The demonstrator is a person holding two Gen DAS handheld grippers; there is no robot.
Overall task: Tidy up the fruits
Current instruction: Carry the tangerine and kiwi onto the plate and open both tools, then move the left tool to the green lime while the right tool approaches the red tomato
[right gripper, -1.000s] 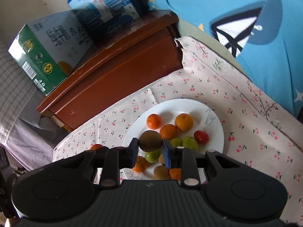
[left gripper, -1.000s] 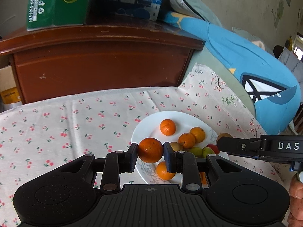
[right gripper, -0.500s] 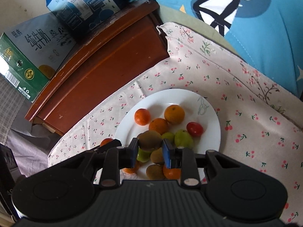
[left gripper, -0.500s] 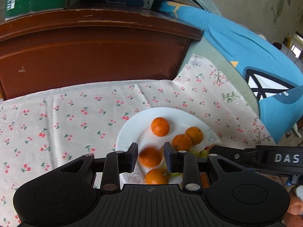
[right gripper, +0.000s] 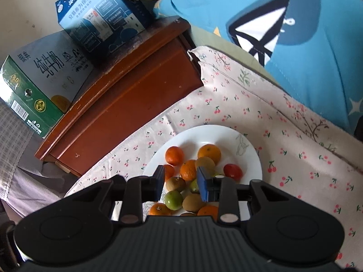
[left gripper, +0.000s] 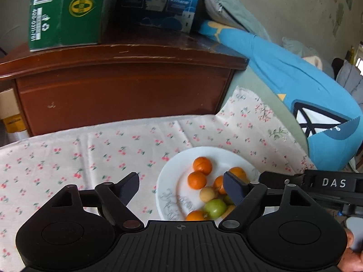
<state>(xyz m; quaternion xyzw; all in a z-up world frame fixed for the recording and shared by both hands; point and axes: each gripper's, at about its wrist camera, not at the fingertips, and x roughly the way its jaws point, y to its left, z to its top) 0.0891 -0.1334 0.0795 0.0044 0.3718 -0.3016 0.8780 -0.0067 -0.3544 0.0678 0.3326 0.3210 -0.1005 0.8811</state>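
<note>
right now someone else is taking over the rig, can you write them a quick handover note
Left hand-held gripper: jaws opening, nothing between them, above the near side of the white plate.
Right hand-held gripper: jaws opening, no fruit gripped, over the pile.
Fruit: oranges, kiwis, green fruits and a red one all sit together on the plate on the cherry-print cloth.
Done: every fruit in view is plated.
Left: none in view; check outside the frames for strays.

Each fisheye camera sits just behind its own gripper, tilted down and close over the white plate [left gripper: 169, 174] of fruit on the cherry-print cloth [left gripper: 90, 149]. The left view faces the wooden cabinet [left gripper: 122, 90] squarely; the right view sees it obliquely. Both share plate, cloth, cabinet and the cartons.
</note>
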